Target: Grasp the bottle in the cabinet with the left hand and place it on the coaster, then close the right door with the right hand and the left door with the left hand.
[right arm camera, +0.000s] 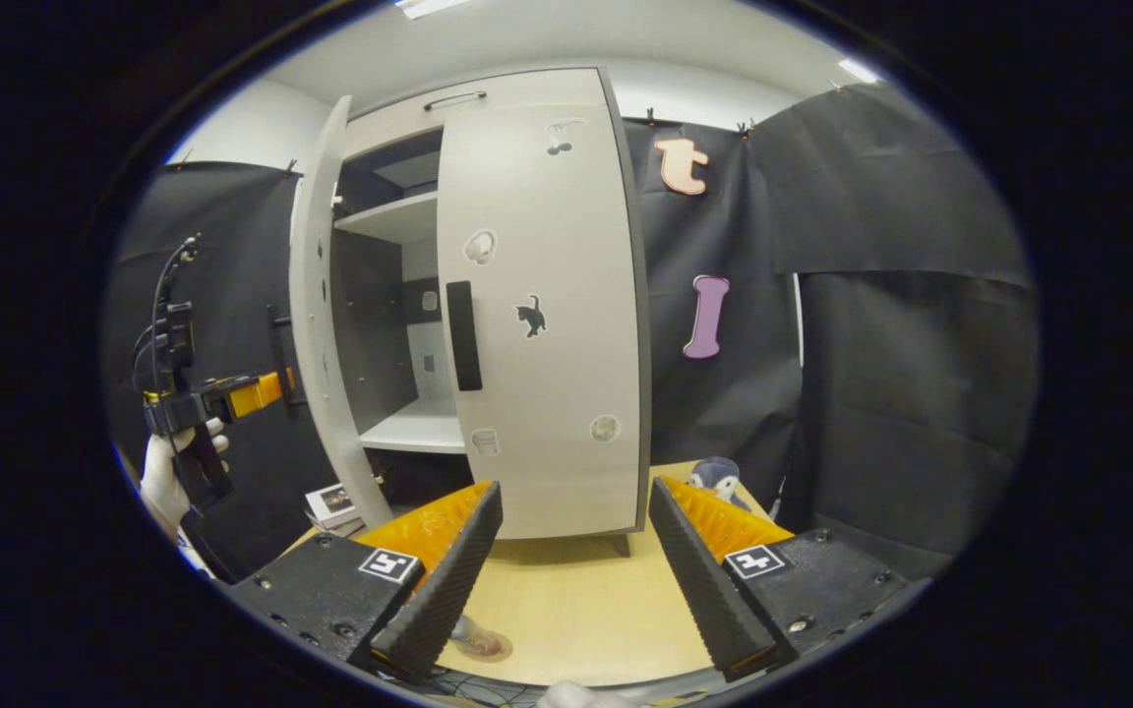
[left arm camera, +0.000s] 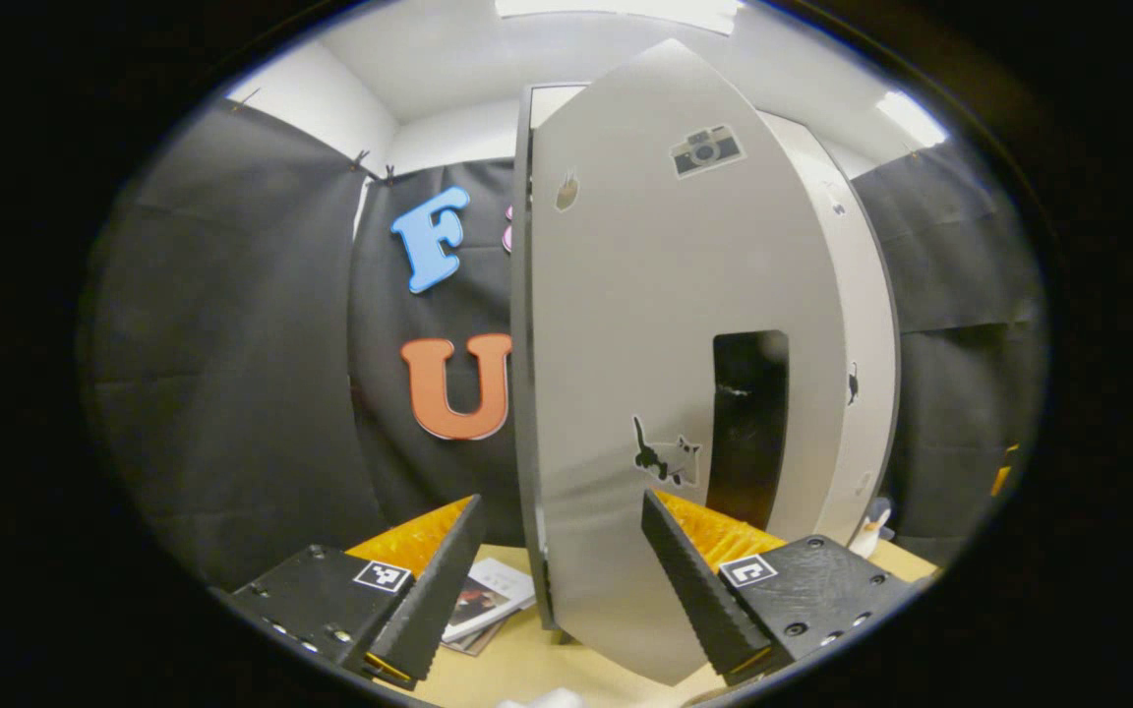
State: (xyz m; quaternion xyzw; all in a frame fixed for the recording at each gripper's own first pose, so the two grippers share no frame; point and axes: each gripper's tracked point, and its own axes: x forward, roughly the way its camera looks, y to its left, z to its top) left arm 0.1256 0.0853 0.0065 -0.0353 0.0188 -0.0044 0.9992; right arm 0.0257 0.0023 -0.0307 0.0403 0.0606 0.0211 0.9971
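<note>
The grey cabinet's right door [right arm camera: 547, 324] stands shut, with a dark handle slot [right arm camera: 463, 334]. Its left door [right arm camera: 316, 324] stands ajar, and bare shelves [right arm camera: 414, 428] show through the gap. In the left gripper view that left door [left arm camera: 665, 324] rises close ahead, its lower edge between the fingers of my open left gripper [left arm camera: 562, 600]. A hand holds the left gripper [right arm camera: 271, 388] against the door's outer face. My right gripper [right arm camera: 566, 580] hangs open over the table, empty. A small round coaster [right arm camera: 483, 646] with something on it peeks from behind a finger; I cannot tell what.
The cabinet stands on a light wooden table [right arm camera: 576, 600]. A stack of booklets [left arm camera: 488, 600] lies left of the cabinet's foot. A small penguin toy [right arm camera: 719, 477] sits at its right side. Black cloth walls close in all around.
</note>
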